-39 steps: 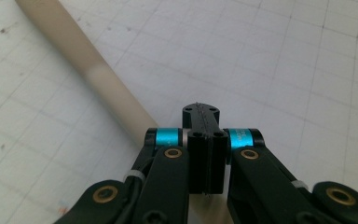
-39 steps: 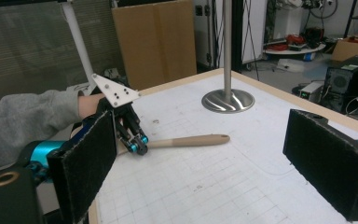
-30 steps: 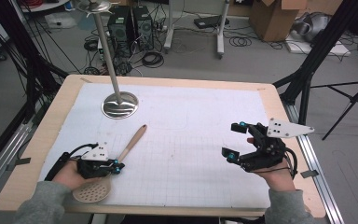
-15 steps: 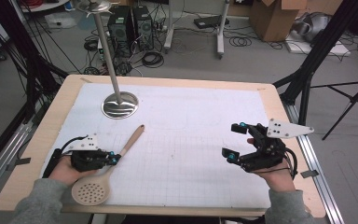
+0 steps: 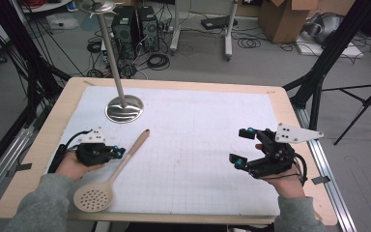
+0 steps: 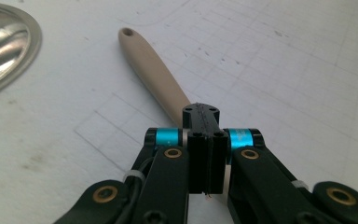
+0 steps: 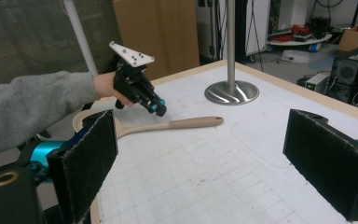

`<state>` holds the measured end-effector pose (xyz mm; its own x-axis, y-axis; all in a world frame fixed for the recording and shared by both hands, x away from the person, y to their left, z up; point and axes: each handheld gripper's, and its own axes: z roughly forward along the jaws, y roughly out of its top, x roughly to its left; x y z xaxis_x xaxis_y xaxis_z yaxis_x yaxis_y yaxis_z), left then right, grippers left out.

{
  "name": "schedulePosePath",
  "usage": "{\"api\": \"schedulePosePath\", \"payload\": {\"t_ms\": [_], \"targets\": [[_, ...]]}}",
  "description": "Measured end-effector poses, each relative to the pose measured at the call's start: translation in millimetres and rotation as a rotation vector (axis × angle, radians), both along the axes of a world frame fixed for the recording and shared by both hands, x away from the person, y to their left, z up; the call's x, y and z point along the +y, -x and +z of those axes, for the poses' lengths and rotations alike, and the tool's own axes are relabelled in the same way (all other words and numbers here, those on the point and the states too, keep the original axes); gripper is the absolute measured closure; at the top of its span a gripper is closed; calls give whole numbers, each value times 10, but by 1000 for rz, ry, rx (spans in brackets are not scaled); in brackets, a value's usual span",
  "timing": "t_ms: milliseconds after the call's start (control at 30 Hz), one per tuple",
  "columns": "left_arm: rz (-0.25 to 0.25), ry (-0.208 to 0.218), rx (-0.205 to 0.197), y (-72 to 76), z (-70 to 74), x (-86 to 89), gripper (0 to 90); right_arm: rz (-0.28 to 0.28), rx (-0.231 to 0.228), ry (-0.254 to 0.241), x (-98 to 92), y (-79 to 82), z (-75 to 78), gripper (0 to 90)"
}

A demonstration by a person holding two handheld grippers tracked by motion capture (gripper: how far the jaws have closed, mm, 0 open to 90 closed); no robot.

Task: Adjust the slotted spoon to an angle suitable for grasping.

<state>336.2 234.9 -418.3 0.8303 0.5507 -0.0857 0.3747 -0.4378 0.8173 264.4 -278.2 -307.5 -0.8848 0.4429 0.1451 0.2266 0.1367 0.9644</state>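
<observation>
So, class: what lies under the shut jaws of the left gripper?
Under the left gripper runs the handle of the slotted spoon, resting on the white gridded mat. The jaws cover the handle's nearer stretch, so contact cannot be judged.

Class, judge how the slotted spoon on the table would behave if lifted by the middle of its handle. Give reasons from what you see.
The spoon probably stays stiff: its long handle lies straight on the table. It looks light, being thin and pierced with holes. Lifted mid-handle, it may tip toward the wide round head, and the smooth handle could slip in the tongs.
</observation>
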Motion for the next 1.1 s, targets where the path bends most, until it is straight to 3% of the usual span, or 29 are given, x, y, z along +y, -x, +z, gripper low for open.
{"api": "schedulePosePath", "payload": {"t_ms": [167, 367, 733, 1100], "targets": [[-8, 11, -7, -115, -1, -29, 896, -5, -2, -7, -23, 5, 8, 89], [-11, -56, 48, -215, -158, -69, 896, 0, -8, -14, -23, 10, 14, 89], [-36, -51, 59, -251, -219, -158, 896, -6, -3, -15, -27, 3, 6, 89], [-140, -82, 62, -295, -199, -535, 896, -3, -8, -13, -26, 1, 7, 89]]}}
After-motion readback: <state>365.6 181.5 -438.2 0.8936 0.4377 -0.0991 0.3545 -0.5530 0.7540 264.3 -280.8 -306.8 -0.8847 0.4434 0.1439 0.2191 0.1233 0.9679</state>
